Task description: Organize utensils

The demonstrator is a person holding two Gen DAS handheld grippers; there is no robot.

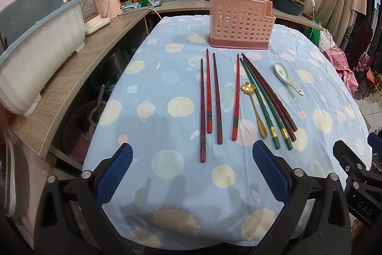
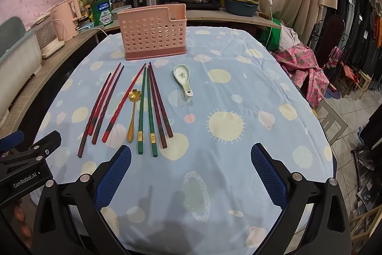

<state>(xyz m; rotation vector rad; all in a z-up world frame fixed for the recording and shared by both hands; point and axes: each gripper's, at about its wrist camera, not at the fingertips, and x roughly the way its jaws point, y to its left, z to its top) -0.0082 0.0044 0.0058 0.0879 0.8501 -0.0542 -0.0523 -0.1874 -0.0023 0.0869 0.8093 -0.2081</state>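
My left tongs [image 1: 192, 160] hung released above the near edge of the counter [image 1: 322, 78], their blue ribbed pads [image 1: 114, 173] spread wide with nothing between them. My right tongs [image 2: 191, 159] were likewise released and empty, hovering over the pale blue cloth printed with cream suns and dots [image 2: 238, 92] that covered the counter.

The utensils lay in a loose row on that cloth. On the left were four red and dark red lacquered chopsticks [image 1: 216, 99], roughly parallel, their thin tips pointing away from me. Just to the right of them lay a small gold metal spoon with a flower-shaped bowl [image 1: 254, 109], its handle toward me. Beside it ran two green chopsticks with gold bands near their thick ends [image 1: 262, 104], and hard against those two dark maroon chopsticks [image 1: 272, 94]. A white ceramic soup spoon with a painted bowl [image 1: 285, 77] lay apart at the right end, bowl facing up.

Beyond the row, at the far side of the counter, stood a pink perforated plastic utensil holder on a darker pink base [image 1: 240, 20], upright; I could see nothing inside it through the holes. In the right wrist view the same holder [image 2: 154, 32] stood just behind the chopstick tips.
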